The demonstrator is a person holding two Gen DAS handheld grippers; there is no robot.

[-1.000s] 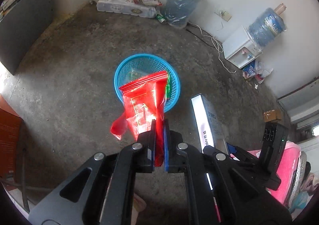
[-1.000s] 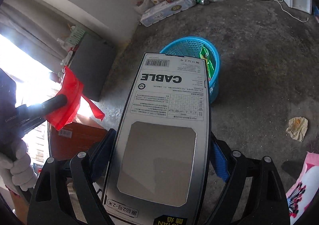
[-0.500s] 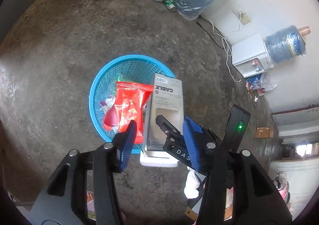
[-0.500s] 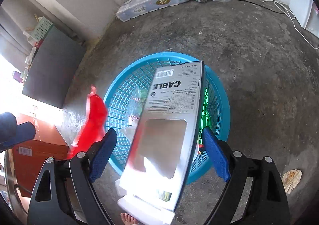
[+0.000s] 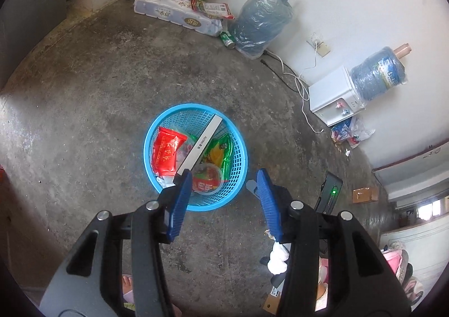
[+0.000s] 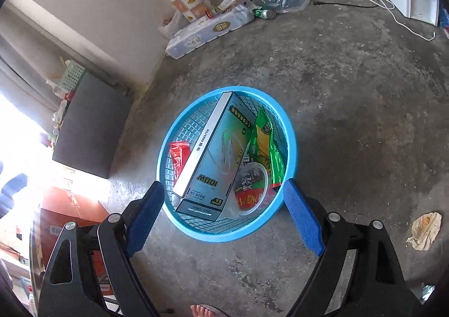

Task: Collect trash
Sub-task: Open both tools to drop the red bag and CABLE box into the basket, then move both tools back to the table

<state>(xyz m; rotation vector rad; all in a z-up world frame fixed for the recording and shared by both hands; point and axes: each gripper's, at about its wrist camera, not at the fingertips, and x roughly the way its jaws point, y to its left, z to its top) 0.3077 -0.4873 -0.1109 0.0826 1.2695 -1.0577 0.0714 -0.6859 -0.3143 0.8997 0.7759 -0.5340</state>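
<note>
A blue plastic basket (image 5: 238,176) stands on the concrete floor; it also shows in the right wrist view (image 6: 291,143). Inside lie a red wrapper (image 5: 167,151), a long cable box (image 6: 216,157) on edge, a green snack bag (image 6: 266,143) and a noodle cup (image 6: 251,189). My left gripper (image 5: 224,179) is open and empty just above the basket's near rim. My right gripper (image 6: 224,193) is open and empty, its jaws spread either side of the basket's near rim.
A crumpled paper wrapper (image 6: 425,230) lies on the floor to the right. Crumpled white tissue (image 5: 277,259) lies near my left gripper. A toilet-paper pack (image 5: 174,12), a can (image 5: 227,39), water jugs (image 5: 259,25), a dispenser (image 5: 334,98) and cables line the wall.
Both grippers opened. The red wrapper and the cable box dropped into the basket. Both grippers drew back from over the basket.
</note>
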